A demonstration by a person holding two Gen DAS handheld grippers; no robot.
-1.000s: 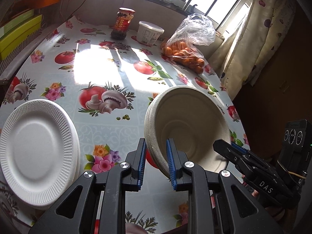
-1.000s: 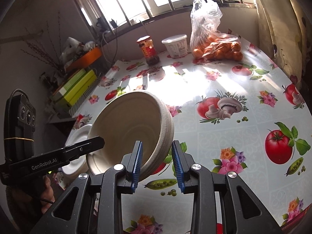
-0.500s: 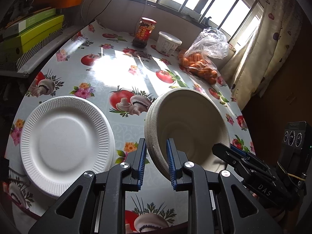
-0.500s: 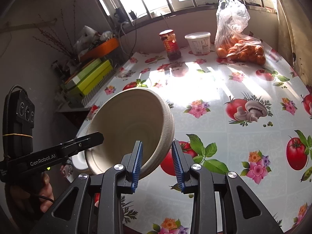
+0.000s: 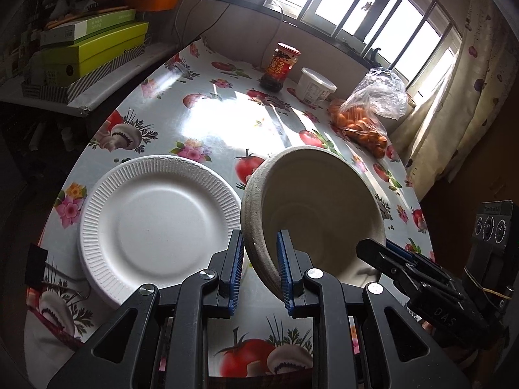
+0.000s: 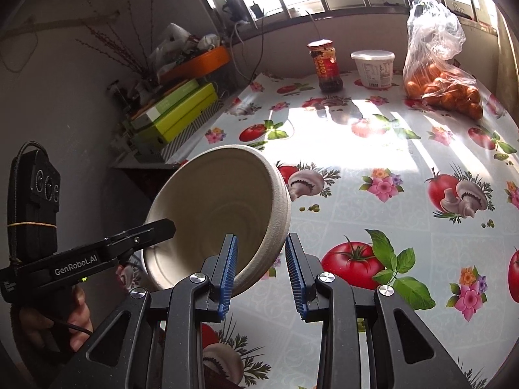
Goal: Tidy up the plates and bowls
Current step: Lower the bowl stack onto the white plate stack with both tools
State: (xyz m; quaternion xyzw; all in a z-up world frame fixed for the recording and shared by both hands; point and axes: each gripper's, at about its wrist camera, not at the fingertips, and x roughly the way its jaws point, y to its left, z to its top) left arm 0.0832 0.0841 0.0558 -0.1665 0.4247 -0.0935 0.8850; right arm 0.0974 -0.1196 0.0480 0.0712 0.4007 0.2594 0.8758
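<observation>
**Bowl held off the table by both claws, beside the plate**

Left wrist view: the left claw [image 5: 259, 269] is nearly closed, its blue pads clamped on the rim wall of a beige bowl [image 5: 311, 207]. The bowl is tipped, its hollow facing the camera, and lifted clear of the tablecloth [image 5: 207, 120]. At 9 o'clock from the bowl a white ribbed plate [image 5: 155, 223] lies flat on the cloth, just beside the bowl's edge. The right claw [image 5: 373, 253] comes in from 4 o'clock and grips the bowl's opposite rim. At 12 o'clock, near the window, stand a red-lidded jar [image 5: 282, 66] and a white tub [image 5: 316, 86]; a bag of oranges [image 5: 369, 120] lies at 1 o'clock.

Right wrist view: the right claw [image 6: 261, 272] is narrowly open, pinching the bowl's [image 6: 223, 207] rim; one pad sits inside, the other outside. The left claw [image 6: 162, 230] reaches in from 9 o'clock, gripping the far rim, with a hand [image 6: 74, 317] on its handle at 8 o'clock. The jar [image 6: 326, 64], tub [image 6: 373, 68] and oranges [image 6: 444, 90] line the table's far edge from 12 to 1 o'clock.
</observation>
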